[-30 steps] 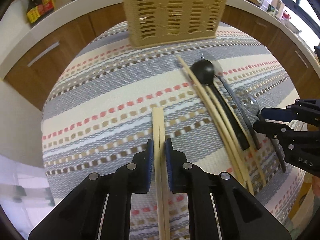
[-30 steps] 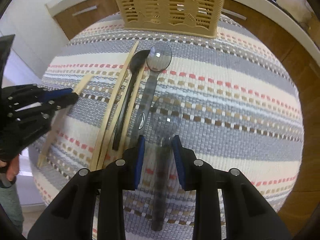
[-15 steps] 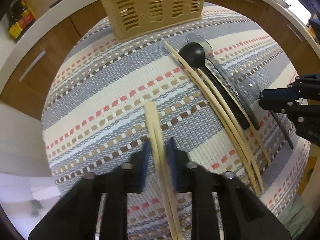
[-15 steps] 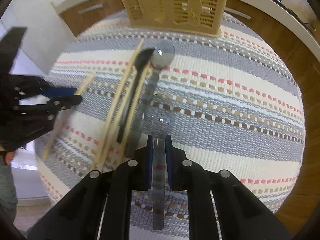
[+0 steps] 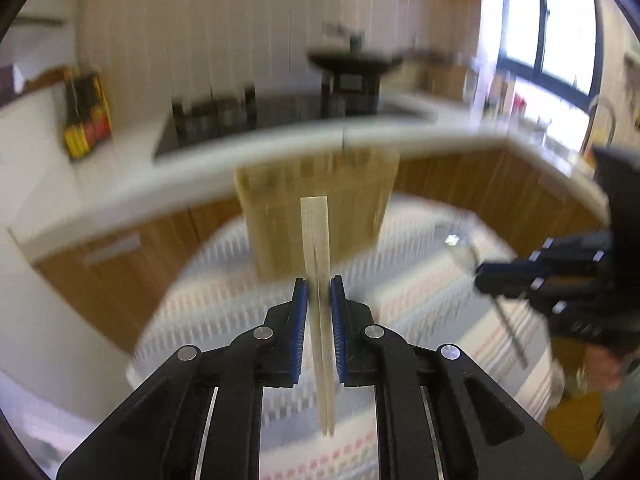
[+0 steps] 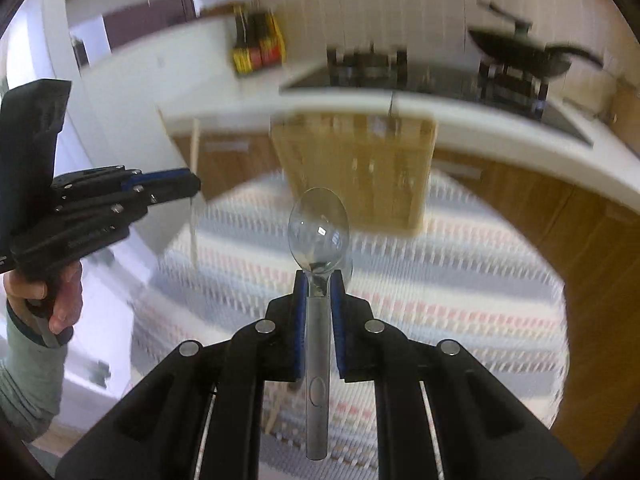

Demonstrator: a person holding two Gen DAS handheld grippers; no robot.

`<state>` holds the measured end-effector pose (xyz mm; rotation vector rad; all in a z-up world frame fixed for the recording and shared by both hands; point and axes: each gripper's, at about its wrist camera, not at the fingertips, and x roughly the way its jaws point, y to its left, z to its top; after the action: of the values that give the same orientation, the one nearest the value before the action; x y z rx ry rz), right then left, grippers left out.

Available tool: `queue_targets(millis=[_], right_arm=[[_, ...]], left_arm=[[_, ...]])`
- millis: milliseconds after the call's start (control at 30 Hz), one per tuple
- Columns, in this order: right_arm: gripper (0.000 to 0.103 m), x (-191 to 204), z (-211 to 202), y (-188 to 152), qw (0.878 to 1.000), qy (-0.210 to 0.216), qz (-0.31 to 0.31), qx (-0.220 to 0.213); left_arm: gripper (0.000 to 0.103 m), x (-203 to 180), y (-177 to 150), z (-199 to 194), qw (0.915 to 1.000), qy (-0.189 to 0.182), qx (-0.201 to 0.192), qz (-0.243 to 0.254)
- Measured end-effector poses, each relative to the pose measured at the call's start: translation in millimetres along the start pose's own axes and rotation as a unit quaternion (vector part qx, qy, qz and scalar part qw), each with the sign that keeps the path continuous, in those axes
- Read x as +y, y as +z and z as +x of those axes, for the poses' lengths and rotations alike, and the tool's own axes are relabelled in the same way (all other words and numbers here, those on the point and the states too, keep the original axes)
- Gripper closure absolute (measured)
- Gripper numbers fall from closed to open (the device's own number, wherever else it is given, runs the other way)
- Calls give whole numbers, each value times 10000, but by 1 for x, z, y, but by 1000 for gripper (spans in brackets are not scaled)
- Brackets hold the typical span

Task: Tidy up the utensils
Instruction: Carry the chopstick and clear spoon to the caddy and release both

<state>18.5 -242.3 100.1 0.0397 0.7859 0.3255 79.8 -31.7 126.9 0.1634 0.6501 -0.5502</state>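
My left gripper is shut on a pair of pale wooden chopsticks and holds them raised, tips pointing at the tan slotted utensil basket ahead. My right gripper is shut on the handle of a clear plastic spoon, bowl forward, lifted above the striped cloth, with the basket behind it. Each gripper shows in the other's view: the right one at the right edge, the left one at the left edge. Both views are motion-blurred.
The striped cloth covers the round table. Behind it a white counter with wood cabinets carries a stove with a black pan and sauce bottles. Other utensils on the cloth are hidden or blurred.
Both grippers have lifted off the cloth and tilted up toward the basket. The left carries the chopsticks up; the right, which closed on the clear spoon, carries it up.
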Motion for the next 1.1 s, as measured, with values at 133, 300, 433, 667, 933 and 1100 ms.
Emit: queue_targets(millis=[133,300,433,667,933,1100], right_arm=[[93,-6,-19,39,9981,36,9,-619],[93,-16,-23,85,9926,108,28,-1205],[93,-27,-17,113,9871,87,62,-1596],[93,-52,6,155,9748,-89,182,-2220],[93,-75,57,171,9728,-375,333,-2260],[93,-76,82,164,9710,-605,268,-2296]], left_arm=[[93,1,47,-21,9967,-57,-798,-106],[94,0,91,-20,9891,-23,-1461,-179],[94,4,115,-11,9854,-30,-1681,-251],[94,24,142,13,9818,76,-1869,-330],[94,38,137,51,9859,351,-1615,-243],[94,40,126,75,9894,392,-1381,-221]])
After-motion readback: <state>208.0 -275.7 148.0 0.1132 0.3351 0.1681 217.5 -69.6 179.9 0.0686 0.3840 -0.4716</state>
